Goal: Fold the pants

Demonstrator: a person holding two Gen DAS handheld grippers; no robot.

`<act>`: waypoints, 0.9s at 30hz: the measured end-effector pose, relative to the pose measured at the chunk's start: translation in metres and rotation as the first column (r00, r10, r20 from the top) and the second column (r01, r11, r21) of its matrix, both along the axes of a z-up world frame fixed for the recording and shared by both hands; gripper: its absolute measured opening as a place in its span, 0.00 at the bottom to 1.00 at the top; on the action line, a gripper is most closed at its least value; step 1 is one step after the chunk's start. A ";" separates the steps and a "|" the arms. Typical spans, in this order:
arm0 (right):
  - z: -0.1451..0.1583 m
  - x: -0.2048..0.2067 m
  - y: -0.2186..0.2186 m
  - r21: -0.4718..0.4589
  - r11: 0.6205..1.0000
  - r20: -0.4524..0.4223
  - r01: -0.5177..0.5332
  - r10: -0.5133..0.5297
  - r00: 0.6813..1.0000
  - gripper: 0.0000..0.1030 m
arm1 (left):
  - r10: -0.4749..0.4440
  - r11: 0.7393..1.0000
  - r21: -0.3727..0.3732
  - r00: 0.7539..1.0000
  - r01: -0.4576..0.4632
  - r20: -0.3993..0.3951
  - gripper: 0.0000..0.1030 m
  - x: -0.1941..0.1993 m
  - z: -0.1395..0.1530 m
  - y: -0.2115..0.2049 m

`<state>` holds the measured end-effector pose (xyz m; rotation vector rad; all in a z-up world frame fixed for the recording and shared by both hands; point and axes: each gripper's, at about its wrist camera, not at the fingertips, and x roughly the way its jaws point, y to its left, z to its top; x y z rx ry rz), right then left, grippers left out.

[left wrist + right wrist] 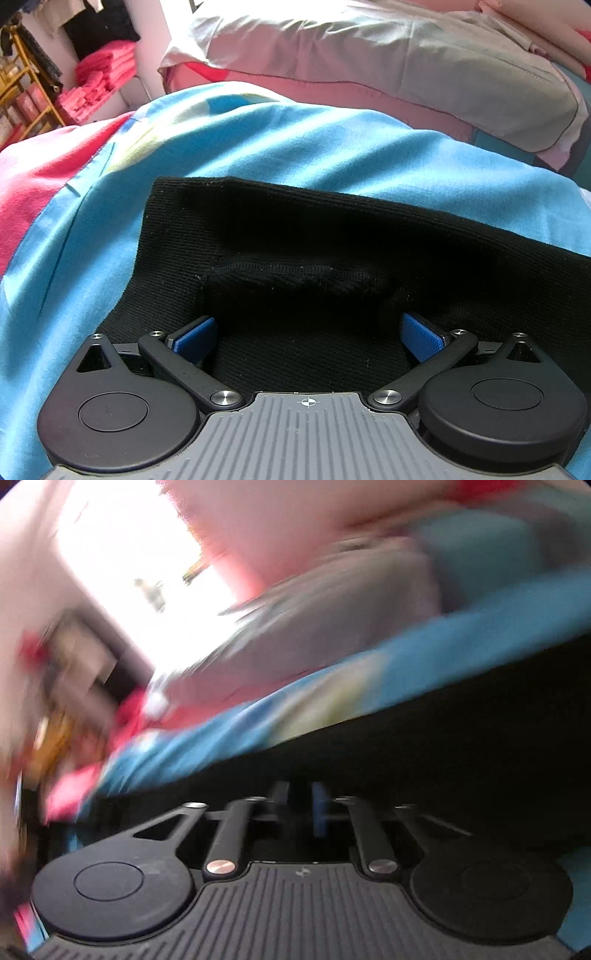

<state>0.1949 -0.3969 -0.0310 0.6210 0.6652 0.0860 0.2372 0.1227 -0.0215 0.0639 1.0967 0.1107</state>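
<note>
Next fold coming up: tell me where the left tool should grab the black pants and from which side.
Take the black pants at the doubled edge with the stitched seam, just ahead of the open left tool. Come from the near side, straight along the fingers: the cloth lies flat on the blue bedspread, and that ridge looks pinchable.

black ribbed pants (332, 236), folded over, lying on blue bedsheet (295, 140)

Blurred view: the right gripper (300, 805), fingers together, over black pants (443, 738) on a blue sheet (229, 734).
</note>
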 end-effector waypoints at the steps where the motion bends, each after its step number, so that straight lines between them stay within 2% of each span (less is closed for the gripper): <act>1: -0.003 -0.005 -0.025 0.040 0.993 0.000 0.107 -0.107 0.994 0.00 | 0.002 1.000 0.003 1.000 -0.002 -0.003 1.00 0.000 0.001 0.000; 2: -0.001 -0.011 -0.046 0.063 0.977 0.000 0.202 -0.202 0.979 0.00 | 0.006 1.000 0.006 1.000 -0.006 -0.006 1.00 0.001 0.002 -0.001; 3: 0.005 -0.018 -0.062 0.047 0.956 0.010 0.290 -0.291 0.957 0.00 | 0.011 1.000 0.008 1.000 -0.011 -0.012 1.00 0.001 0.004 -0.001; 4: 0.015 -0.025 -0.074 -0.030 0.919 0.017 0.394 -0.394 0.919 0.02 | 0.017 1.000 0.010 1.000 -0.017 -0.019 1.00 0.000 0.006 -0.002; 6: 0.031 -0.039 -0.092 -0.108 0.856 0.040 0.506 -0.504 0.863 0.21 | 0.030 1.000 0.008 0.999 -0.030 -0.024 1.00 -0.003 0.015 -0.004; 7: 0.038 -0.048 -0.097 -0.108 0.842 0.055 0.528 -0.525 0.849 0.24 | 0.026 1.000 -0.002 1.000 -0.026 -0.017 1.00 -0.006 0.020 -0.006; 9: 0.048 -0.059 -0.098 -0.133 0.856 0.067 0.500 -0.496 0.866 0.28 | 0.004 1.000 -0.015 1.000 -0.004 0.018 1.00 -0.015 0.031 -0.013; 10: 0.054 -0.060 -0.092 -0.213 0.858 0.073 0.468 -0.464 0.883 0.28 | -0.009 1.000 -0.010 0.999 0.010 0.034 1.00 -0.018 0.035 -0.017; 11: 0.055 -0.060 -0.082 -0.303 0.843 0.082 0.445 -0.442 0.893 0.29 | -0.025 1.000 0.003 0.999 0.025 0.047 1.00 -0.020 0.038 -0.024; 12: 0.053 -0.055 -0.070 -0.381 0.819 0.090 0.430 -0.430 0.898 0.37 | -0.036 0.999 0.018 0.998 0.035 0.057 1.00 -0.021 0.040 -0.030; 13: 0.053 -0.051 -0.069 -0.431 0.796 0.097 0.424 -0.426 0.899 0.40 | -0.051 0.998 0.032 0.997 0.049 0.062 1.00 -0.022 0.041 -0.037; 16: 0.048 -0.039 -0.077 -0.436 0.776 0.086 0.455 -0.468 0.880 0.45 | -0.090 0.995 0.059 0.995 0.087 0.049 1.00 -0.018 0.035 -0.057; 18: 0.037 -0.026 -0.086 -0.453 0.757 0.047 0.470 -0.506 0.861 0.47 | -0.106 0.992 0.069 0.994 0.104 0.035 1.00 -0.017 0.029 -0.067; 20: 0.029 -0.011 -0.092 -0.456 0.777 -0.007 0.434 -0.490 0.872 0.47 | -0.114 0.991 0.076 0.993 0.112 0.021 1.00 -0.016 0.022 -0.073; 21: 0.024 -0.011 -0.091 -0.470 0.782 -0.024 0.410 -0.476 0.879 0.36 | -0.117 0.990 0.078 0.993 0.116 0.013 1.00 -0.015 0.019 -0.076; 22: 0.024 -0.009 -0.090 -0.496 0.773 -0.015 0.395 -0.463 0.886 0.18 | -0.118 0.990 0.083 0.993 0.117 0.004 1.00 -0.014 0.016 -0.078; 23: 0.027 -0.007 -0.089 -0.512 0.777 -0.031 0.365 -0.441 0.897 0.09 | -0.117 0.989 0.090 0.993 0.117 -0.001 1.00 -0.013 0.014 -0.080; 24: 0.033 -0.007 -0.089 -0.516 0.778 -0.027 0.359 -0.434 0.901 0.09 | -0.119 0.988 0.096 0.993 0.118 -0.004 1.00 -0.012 0.012 -0.081; 27: 0.055 -0.017 -0.078 -0.540 0.750 0.108 0.380 -0.386 0.916 0.09 | -0.124 0.987 0.105 0.992 0.124 0.002 1.00 -0.014 0.012 -0.083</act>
